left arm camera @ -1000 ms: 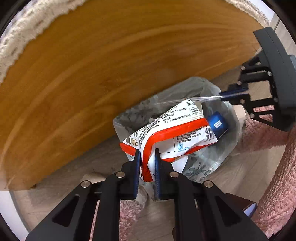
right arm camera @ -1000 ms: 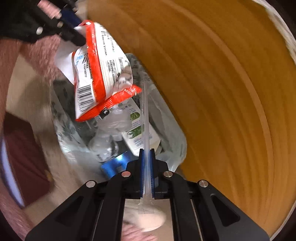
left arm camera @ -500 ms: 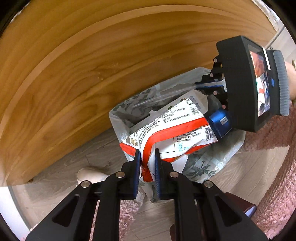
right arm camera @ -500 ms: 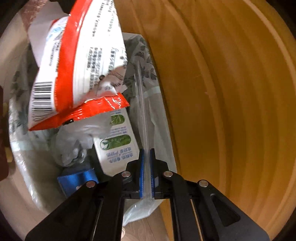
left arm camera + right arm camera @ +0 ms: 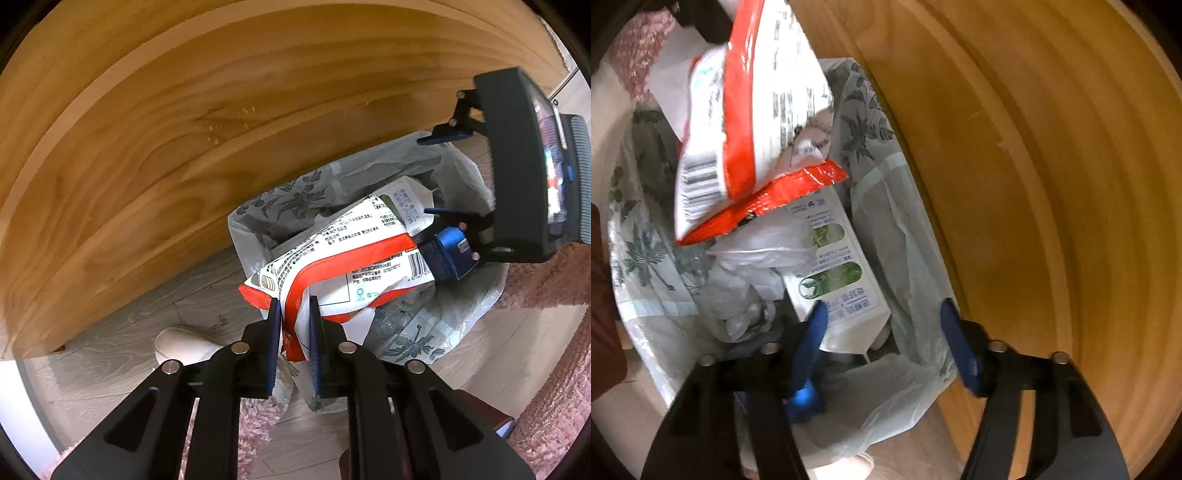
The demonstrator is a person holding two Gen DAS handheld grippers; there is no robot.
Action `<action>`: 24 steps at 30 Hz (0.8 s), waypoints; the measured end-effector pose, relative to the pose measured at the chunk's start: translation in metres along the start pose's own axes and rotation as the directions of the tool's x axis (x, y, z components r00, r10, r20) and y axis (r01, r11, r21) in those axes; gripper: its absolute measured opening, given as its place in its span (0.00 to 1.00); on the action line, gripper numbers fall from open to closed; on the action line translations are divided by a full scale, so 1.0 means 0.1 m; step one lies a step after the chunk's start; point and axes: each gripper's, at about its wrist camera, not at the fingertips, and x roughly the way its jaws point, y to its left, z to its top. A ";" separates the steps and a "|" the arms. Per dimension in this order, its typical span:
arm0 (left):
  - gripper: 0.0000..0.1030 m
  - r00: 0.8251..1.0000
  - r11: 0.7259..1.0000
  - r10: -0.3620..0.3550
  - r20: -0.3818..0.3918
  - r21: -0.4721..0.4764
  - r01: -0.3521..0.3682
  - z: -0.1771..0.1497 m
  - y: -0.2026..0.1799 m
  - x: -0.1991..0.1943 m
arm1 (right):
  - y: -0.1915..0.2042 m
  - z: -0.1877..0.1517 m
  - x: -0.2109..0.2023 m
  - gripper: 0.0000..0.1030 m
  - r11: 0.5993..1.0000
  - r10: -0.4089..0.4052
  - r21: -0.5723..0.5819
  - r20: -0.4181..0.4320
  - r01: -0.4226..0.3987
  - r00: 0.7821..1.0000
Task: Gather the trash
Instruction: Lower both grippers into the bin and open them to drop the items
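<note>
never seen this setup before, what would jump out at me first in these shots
The red and white snack wrapper grabs the eye: the left gripper pinches its lower edge and holds it over the open trash bag. The right gripper has just been opening, with nothing between its blue fingers, above a white carton inside the bag. A curved wooden tabletop fills the background.

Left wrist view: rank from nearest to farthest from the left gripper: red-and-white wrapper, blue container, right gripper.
1. red-and-white wrapper: pinched between the left gripper fingers, over the trash bag.
2. blue container: inside the bag, beyond the wrapper's right end.
3. right gripper: upper right, at the bag's far rim, open.
</note>
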 end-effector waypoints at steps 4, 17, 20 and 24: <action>0.11 1.000 1.000 0.003 -0.002 0.001 -0.003 0.00 -0.01 0.04 | -0.10 0.01 -0.07 0.81 0.999 0.022 0.046 -0.003 -0.022 1.000; 0.11 0.999 0.996 -0.024 0.036 0.082 0.021 0.00 -0.25 0.05 | -0.43 -0.16 -0.67 0.92 0.990 0.060 0.131 -0.044 -0.054 0.997; 0.11 0.999 0.992 -0.030 0.040 0.121 0.025 0.02 -0.40 0.10 | -0.48 -0.21 -0.81 0.92 0.992 0.065 0.117 -0.064 -0.057 0.996; 0.11 0.999 0.985 -0.040 0.033 0.169 0.034 0.08 -0.61 0.20 | -0.50 -0.27 -1.05 0.92 0.993 0.045 0.110 -0.080 -0.036 0.996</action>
